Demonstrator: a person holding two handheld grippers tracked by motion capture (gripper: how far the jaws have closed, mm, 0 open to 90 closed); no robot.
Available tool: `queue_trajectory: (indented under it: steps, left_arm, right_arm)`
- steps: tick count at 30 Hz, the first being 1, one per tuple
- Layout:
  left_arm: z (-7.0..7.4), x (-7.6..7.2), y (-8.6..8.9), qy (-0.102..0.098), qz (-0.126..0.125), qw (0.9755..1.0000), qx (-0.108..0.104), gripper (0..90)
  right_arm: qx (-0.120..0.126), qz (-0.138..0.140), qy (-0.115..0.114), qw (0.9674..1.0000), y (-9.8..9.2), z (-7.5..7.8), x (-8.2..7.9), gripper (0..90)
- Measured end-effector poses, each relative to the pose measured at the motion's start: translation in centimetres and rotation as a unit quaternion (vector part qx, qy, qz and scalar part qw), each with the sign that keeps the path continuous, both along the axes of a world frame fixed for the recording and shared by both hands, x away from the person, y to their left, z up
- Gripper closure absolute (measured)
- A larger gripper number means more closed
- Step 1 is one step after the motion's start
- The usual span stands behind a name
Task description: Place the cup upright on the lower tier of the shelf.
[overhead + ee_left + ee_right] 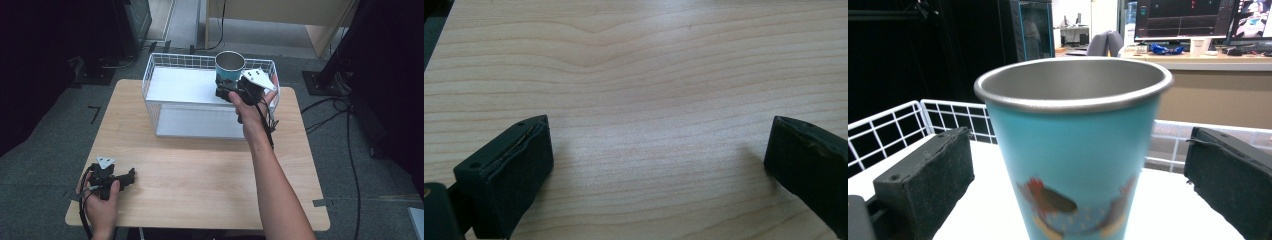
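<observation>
A teal metal cup (230,67) (1073,150) with a picture on its side stands upright on the top shelf of a white wire rack (175,85), at the shelf's right end. My right gripper (223,91) (1078,165) is level with the cup's lower part, on its near side. The cup sits between the jaws with a gap on each side, so the gripper is open and the pads (933,175) are off the cup. My left gripper (131,176) (659,150) rests low over the wooden table (200,170) at its near left corner, open with nothing between its jaws.
The rack (888,130) has a low wire rim around the top shelf and a lower shelf (200,122) beneath, and stands at the table's far middle. Dark stands and cables (345,115) lie on the floor to the right. Bare wood (634,60) stretches ahead of the left gripper.
</observation>
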State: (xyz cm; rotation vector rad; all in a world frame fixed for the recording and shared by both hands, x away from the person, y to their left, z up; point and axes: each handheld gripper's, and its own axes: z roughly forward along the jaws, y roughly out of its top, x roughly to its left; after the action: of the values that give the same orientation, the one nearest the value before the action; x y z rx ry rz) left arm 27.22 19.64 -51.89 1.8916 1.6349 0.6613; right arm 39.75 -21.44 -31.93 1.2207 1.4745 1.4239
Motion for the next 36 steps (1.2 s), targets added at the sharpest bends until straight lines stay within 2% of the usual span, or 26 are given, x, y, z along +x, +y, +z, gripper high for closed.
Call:
queue_trajectory:
  steps: [7, 13, 18, 36]
  left_arm:
    - [0.0, 0.0, 0.0, 0.000, 0.000, 1.0000, 0.000, 0.0]
    - [0.0, 0.0, 0.0, 0.000, 0.000, 1.0000, 0.000, 0.0]
    - [0.0, 0.0, 0.0, 0.000, 0.000, 1.0000, -0.001, 0.0]
    - [0.0, 0.0, 0.0, 0.001, 0.000, 1.0000, 0.000, 0.0]
  right_arm:
    - [-0.010, 0.004, -0.004, 0.9999, -0.9, -1.0, -1.6, 0.0]
    - [-0.003, 0.007, -0.008, 0.9999, -1.8, -1.9, -3.0, 0.0]
    - [-0.010, 0.010, -0.015, 0.9998, -2.5, -2.6, -4.1, 0.0]
    - [-0.034, 0.012, -0.016, 0.9992, -4.3, -5.6, -7.7, 0.0]
